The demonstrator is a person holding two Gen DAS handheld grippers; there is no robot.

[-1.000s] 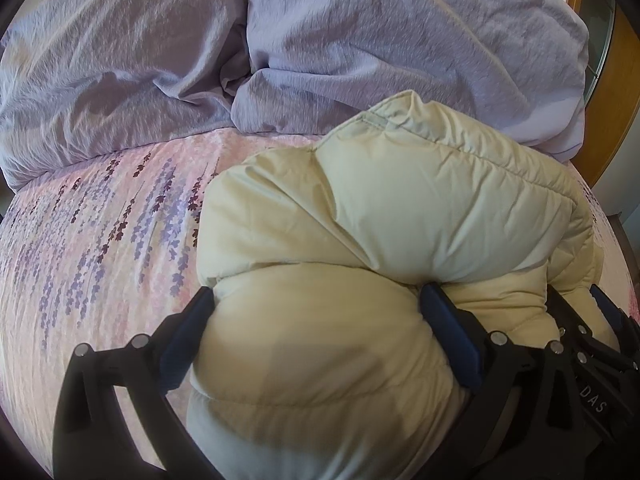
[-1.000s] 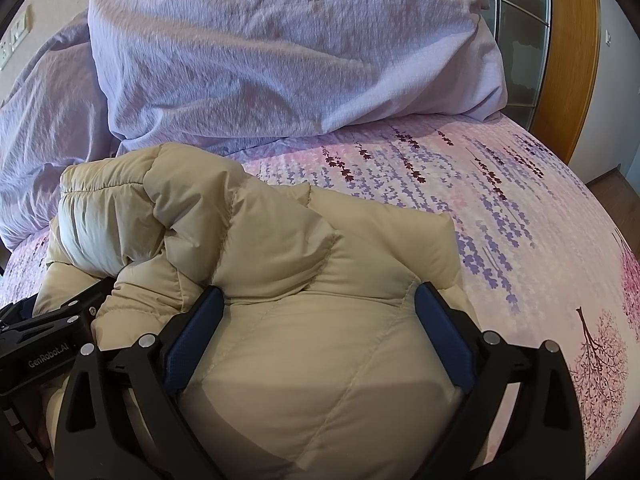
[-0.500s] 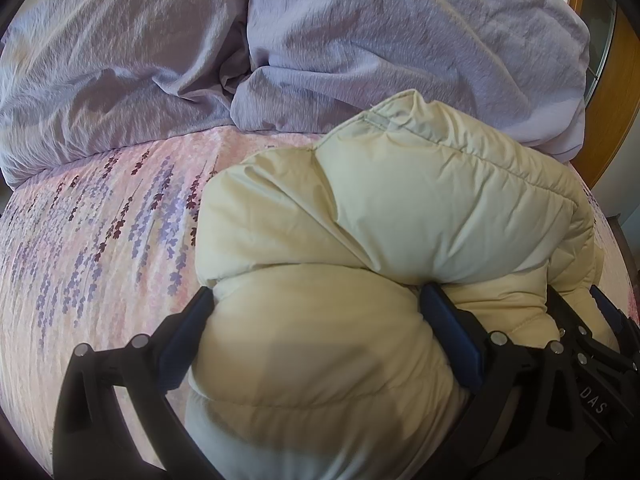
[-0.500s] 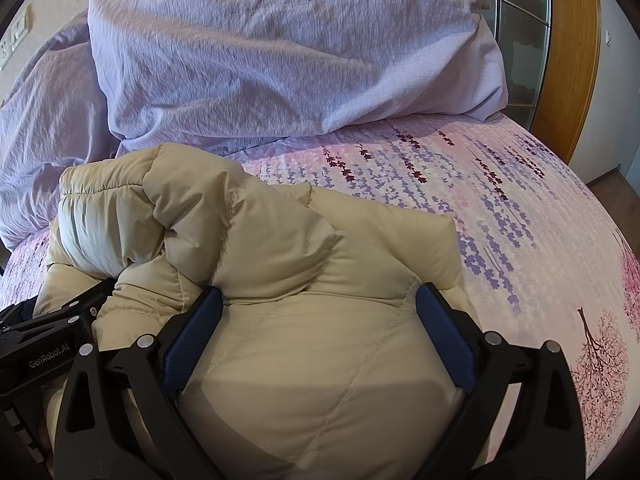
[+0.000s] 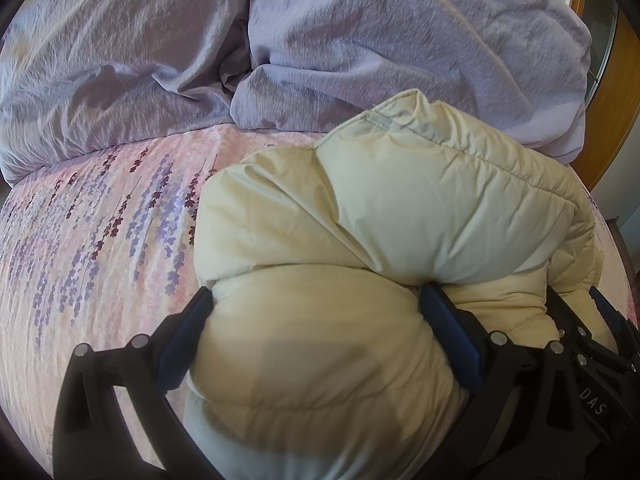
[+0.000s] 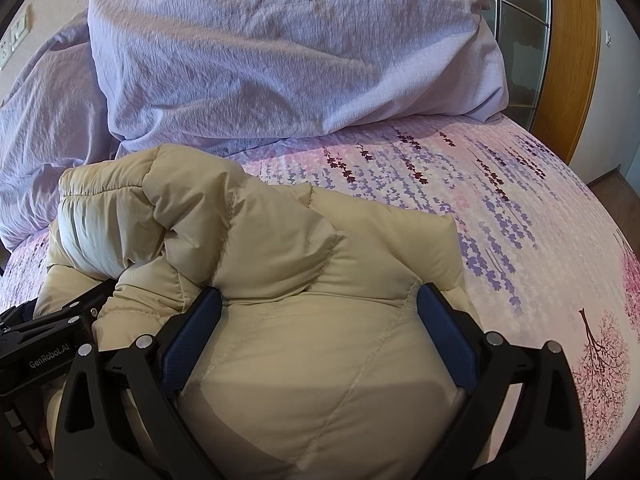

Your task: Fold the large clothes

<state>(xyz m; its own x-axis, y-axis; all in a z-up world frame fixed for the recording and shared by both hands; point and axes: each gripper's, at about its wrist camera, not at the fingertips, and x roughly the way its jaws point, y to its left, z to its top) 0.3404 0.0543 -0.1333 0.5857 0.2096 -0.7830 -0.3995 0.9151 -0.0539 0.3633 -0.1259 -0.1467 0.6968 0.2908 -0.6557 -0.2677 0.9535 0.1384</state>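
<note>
Both tools are spread pretty wide, the left tool (image 5: 314, 302) and right tool (image 6: 319, 300) each with a fat bulge of the puffy cream quilted down jacket (image 5: 400, 216) squeezed between its blue pads, the jacket bunched up on the pink floral bedsheet (image 6: 520, 208) just in front of the rumpled lilac duvet (image 5: 360, 40).

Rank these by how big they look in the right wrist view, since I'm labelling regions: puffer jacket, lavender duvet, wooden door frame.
1. lavender duvet and puffer jacket: they fill similar areas, and the jacket sits nearest the camera, so I won't rank them.
2. wooden door frame, clearly smallest.
</note>
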